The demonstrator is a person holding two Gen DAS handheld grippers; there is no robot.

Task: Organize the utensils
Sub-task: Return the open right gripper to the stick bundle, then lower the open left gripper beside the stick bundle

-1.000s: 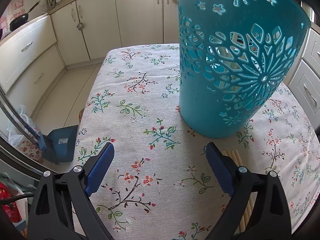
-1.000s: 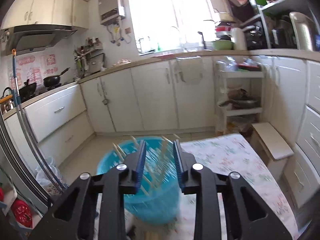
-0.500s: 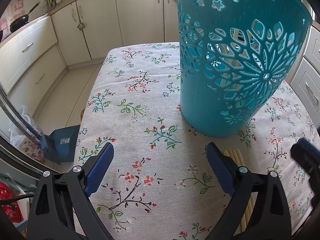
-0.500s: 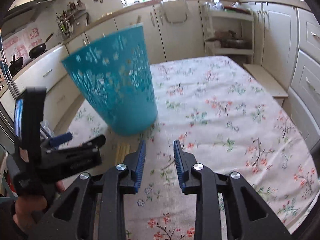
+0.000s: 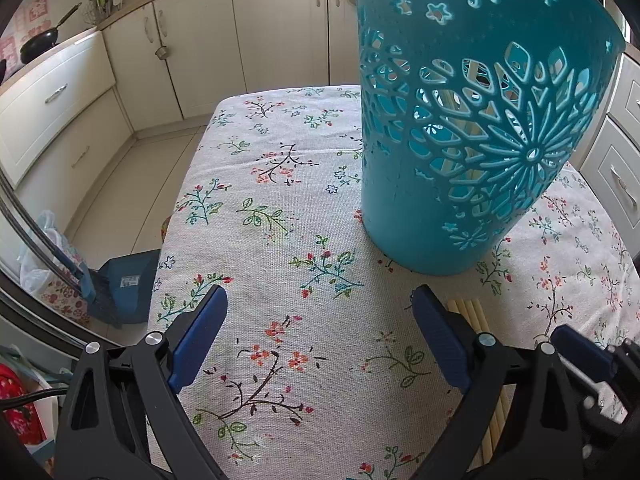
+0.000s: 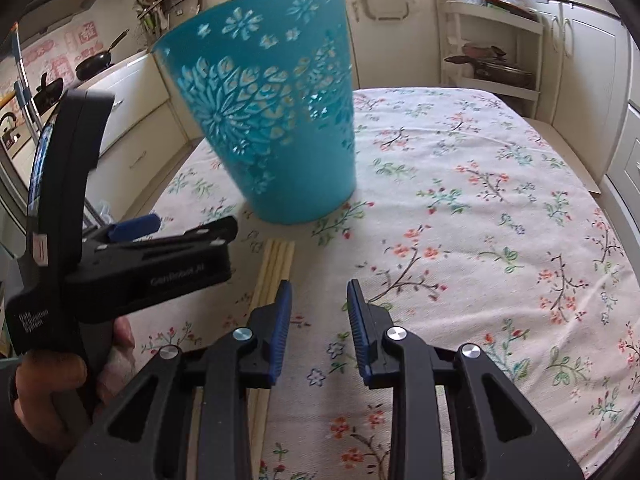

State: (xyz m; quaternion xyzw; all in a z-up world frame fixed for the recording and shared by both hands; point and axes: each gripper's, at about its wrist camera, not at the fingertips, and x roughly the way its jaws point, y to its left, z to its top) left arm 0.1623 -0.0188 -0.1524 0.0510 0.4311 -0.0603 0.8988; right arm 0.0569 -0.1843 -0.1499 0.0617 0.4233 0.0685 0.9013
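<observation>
A teal openwork basket (image 5: 472,128) stands upright on the floral tablecloth (image 5: 280,216); it also shows in the right wrist view (image 6: 280,120), with pale sticks visible through its holes. A bundle of wooden chopsticks (image 6: 274,268) lies flat on the cloth in front of the basket, and shows in the left wrist view (image 5: 468,312). My left gripper (image 5: 320,320) is wide open and empty, hovering left of the chopsticks. My right gripper (image 6: 318,296) is open and empty, low over the cloth, its left finger over the chopsticks.
Cream kitchen cabinets (image 5: 240,40) ring the table. A blue dustpan (image 5: 124,284) sits on the floor past the table's left edge. An open shelf rack with pots (image 6: 492,60) stands behind the table. The left gripper's body (image 6: 120,264) is close on the right gripper's left.
My right gripper came down from above the basket to just over the cloth by the chopsticks, and its jaws opened wider. My left gripper stayed put.
</observation>
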